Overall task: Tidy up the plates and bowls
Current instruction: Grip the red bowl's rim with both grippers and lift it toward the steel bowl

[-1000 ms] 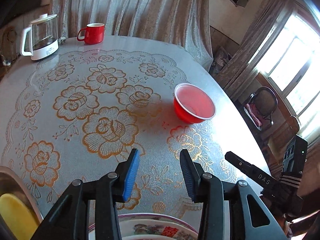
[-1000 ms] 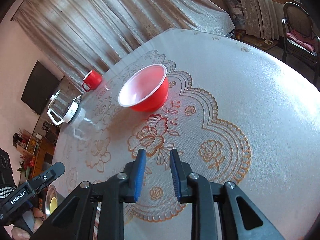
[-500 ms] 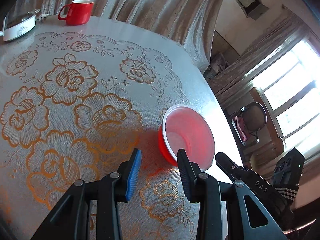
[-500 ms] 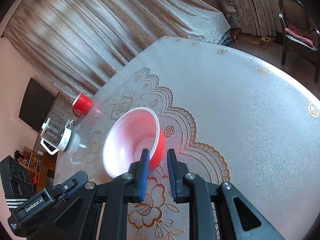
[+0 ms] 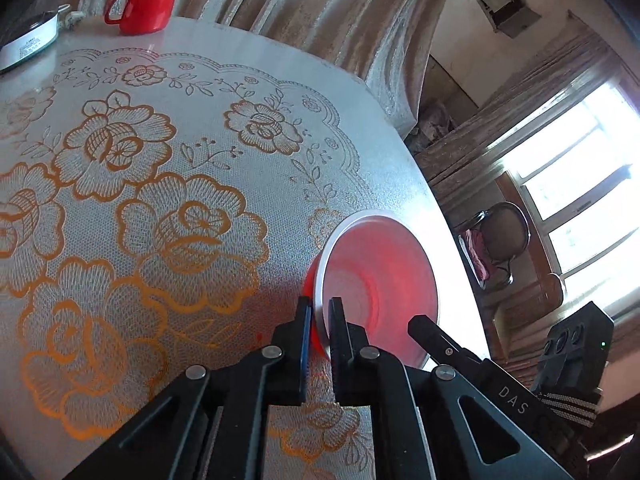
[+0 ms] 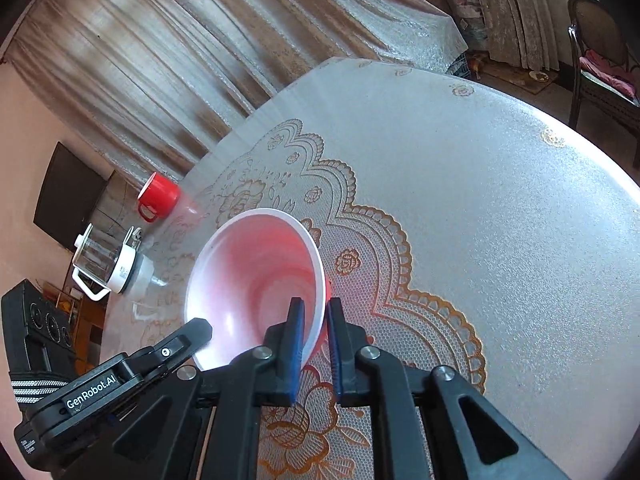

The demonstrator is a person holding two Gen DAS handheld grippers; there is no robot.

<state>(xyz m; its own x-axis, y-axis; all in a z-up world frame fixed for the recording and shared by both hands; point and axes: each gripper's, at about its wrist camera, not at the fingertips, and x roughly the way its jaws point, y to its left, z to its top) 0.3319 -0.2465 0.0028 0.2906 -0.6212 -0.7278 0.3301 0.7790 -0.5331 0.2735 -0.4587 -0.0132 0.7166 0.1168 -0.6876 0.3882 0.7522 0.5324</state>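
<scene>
Left wrist view: our left tongs (image 5: 319, 316) sit narrow, pinched on the near rim of the red bowl (image 5: 380, 280), one finger outside the wall, one inside. The bowl is tipped, its mouth facing away to the right of the tongs, over the lace-covered bench (image 5: 160, 160). The right tongs' tip shows just right of ours, at the bowl's lower rim. A red mug (image 5: 146, 8) stands far ahead to the left, a kettle base at the left edge beside it

Right wrist view: our right tongs (image 6: 314, 320) are also narrow, clamped on the bowl's rim right at the tips, inner finger inside the white lining. The bowl's mouth opens to the left of the tongs; a glass kettle (image 6: 108, 264) and the mug sit well beyond, left

Progress, we judge: early, the bowl is gripped by both but not placed; no plates or stack in view. Bowl looks thin plastic, red outside, pale pinkish inside, empty, clean
</scene>
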